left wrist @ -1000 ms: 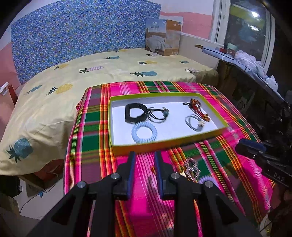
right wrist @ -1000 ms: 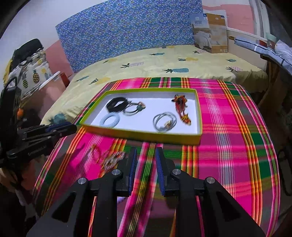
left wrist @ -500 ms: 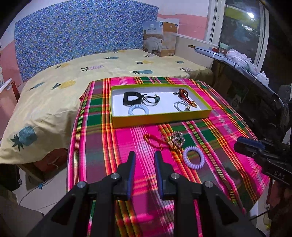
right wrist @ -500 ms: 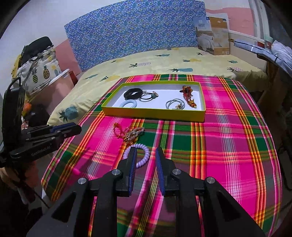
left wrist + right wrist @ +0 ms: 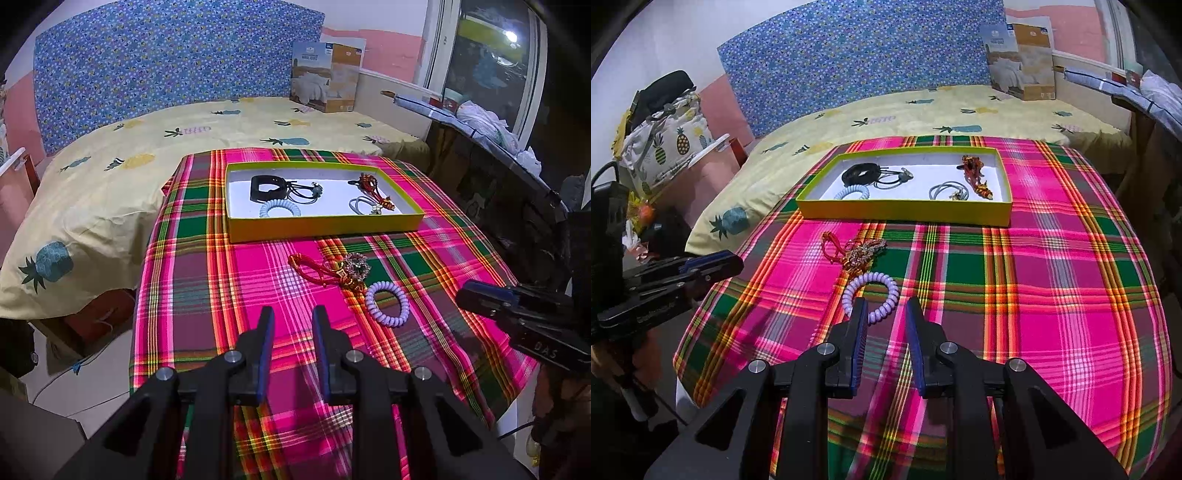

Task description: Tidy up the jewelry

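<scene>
Both tongs parted, empty, above worktop.
Right tongs [image 5: 884, 314]: lilac coil [image 5: 870, 296] partly hidden behind left finger; left tongs [image 5: 293, 325] view shows whole coil [image 5: 387, 304] front-right.

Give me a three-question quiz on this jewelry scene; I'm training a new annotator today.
1. True or false: the lilac coil bracelet lies inside the yellow tray.
2. Which tongs sit closest to that bracelet: A left tongs, B right tongs?
3. Fill in: the red cord charm lies on the ____ cloth.

Key: 1 false; 2 B; 3 plaid
</scene>
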Demonstrator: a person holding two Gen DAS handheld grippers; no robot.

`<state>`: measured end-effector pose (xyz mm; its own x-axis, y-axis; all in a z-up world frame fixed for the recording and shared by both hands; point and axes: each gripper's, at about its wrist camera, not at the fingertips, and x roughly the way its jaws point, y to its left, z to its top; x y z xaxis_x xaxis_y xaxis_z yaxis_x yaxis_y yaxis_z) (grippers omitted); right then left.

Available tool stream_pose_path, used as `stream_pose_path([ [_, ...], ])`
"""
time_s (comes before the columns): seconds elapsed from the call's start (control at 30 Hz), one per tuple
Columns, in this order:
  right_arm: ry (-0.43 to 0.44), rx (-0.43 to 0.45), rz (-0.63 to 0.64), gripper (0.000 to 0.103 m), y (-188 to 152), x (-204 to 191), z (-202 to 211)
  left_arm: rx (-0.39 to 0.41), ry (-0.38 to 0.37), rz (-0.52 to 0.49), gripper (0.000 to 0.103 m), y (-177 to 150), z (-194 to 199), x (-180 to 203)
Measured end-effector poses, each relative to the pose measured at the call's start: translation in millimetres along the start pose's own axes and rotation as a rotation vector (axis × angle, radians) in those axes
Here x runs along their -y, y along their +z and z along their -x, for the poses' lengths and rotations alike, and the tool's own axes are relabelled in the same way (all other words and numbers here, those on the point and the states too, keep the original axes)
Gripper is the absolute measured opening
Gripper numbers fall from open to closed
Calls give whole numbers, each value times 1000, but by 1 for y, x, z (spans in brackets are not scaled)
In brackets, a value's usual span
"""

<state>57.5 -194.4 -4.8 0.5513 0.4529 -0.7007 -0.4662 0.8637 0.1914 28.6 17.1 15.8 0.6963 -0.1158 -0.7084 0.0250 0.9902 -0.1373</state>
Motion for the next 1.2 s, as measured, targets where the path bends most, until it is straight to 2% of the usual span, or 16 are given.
stream_pose_path([
  [0.3,10,-25,-9,21,5,0,-17,-15,-14,11,22,3,-10,-3],
  [0.6,64,-50,-41,22,18,1,-42,-30,-28,35,22,11,-29,-11],
  [0.67,81,-60,-52,28,22,2,-49,-33,-38,40,22,14,-35,-13],
  [0.7,87,-64,-60,41,23,3,-52,-36,-44,42,22,16,-39,-14],
  [0.73,95,-66,-69,50,25,4,-55,-40,-48,45,22,17,-43,-14],
  [0.93,130,-80,-106,50,38,8,-71,-71,-49,53,22,27,-68,-16],
  [1.2,146,-105,-124,48,51,7,-93,-78,-51,67,22,27,-76,-21],
])
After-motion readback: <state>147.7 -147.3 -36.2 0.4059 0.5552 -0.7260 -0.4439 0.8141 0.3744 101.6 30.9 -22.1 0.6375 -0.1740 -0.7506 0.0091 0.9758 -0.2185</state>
